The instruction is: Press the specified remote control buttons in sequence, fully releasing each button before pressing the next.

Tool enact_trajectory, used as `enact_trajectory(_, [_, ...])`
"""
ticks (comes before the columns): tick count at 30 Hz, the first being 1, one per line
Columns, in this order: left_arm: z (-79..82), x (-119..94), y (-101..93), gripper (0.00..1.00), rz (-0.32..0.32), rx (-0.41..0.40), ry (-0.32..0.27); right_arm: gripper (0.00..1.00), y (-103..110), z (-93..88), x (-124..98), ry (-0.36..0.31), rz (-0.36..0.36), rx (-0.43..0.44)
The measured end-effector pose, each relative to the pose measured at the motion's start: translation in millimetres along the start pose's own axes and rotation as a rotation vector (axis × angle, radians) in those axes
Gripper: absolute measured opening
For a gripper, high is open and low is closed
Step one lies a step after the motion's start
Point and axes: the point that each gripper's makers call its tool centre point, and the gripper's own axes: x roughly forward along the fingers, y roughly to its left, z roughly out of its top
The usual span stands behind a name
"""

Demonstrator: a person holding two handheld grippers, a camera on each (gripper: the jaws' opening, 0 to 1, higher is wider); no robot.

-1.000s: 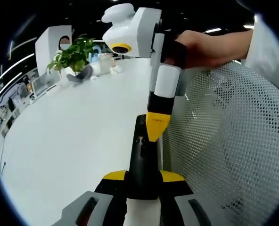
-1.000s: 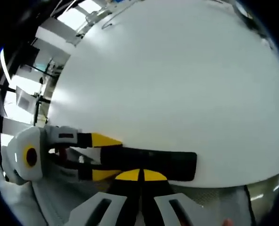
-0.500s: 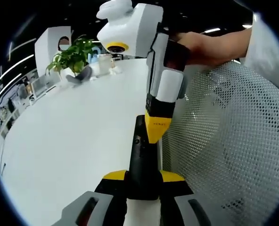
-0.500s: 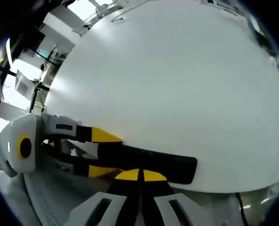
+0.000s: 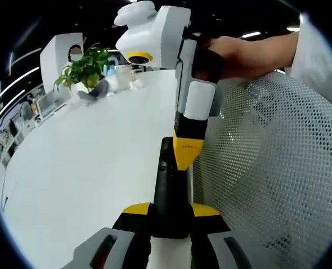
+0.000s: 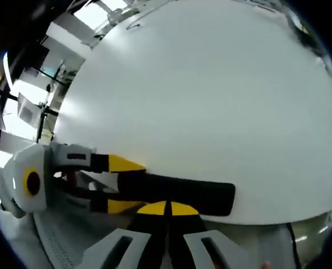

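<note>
Holding one long black plastic remote control [image 5: 169, 190] lengthwise, my left gripper [image 5: 170, 216] has its yellow-tipped jaws clamped on the near end. My right gripper [image 5: 187, 150] [image 6: 167, 208], jaws together on nothing, sets its single yellow tip on the remote's [image 6: 180, 195] face. Below lies one smooth white table [image 5: 87, 168]; beside it, one white mesh chair [image 5: 272, 162]. One leafy green plant [image 5: 87, 64] stands far off.

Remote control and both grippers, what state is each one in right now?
remote control: held at one end in the left gripper, lying along the white table edge.
left gripper: shut on the remote.
right gripper: shut, yellow tip on the remote's face.
</note>
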Motion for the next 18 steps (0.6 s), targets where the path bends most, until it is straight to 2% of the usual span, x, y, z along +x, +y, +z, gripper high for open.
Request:
enact_trajectory(7, [-0.2,0.3,0.1,0.24,-0.001,-0.013,-0.001,0.00,1.4,-0.5,0.1,0.000,-0.006,-0.019])
enact_trajectory(11, [0.0,0.5,-0.1,0.24,-0.004,-0.012,0.000,0.00,1.5,-1.7,2.0,0.011,-0.042,-0.104])
enact_trajectory(16, [0.0,0.5,0.1,0.24,-0.004,-0.015,0.000,0.00,1.0,-1.7,1.8,0.006,-0.029,-0.092])
enact_trajectory(18, [0.1,0.4,0.0,0.24,-0.004,-0.015,-0.001,0.00,1.5,-1.5,3.0,0.015,-0.037,-0.112])
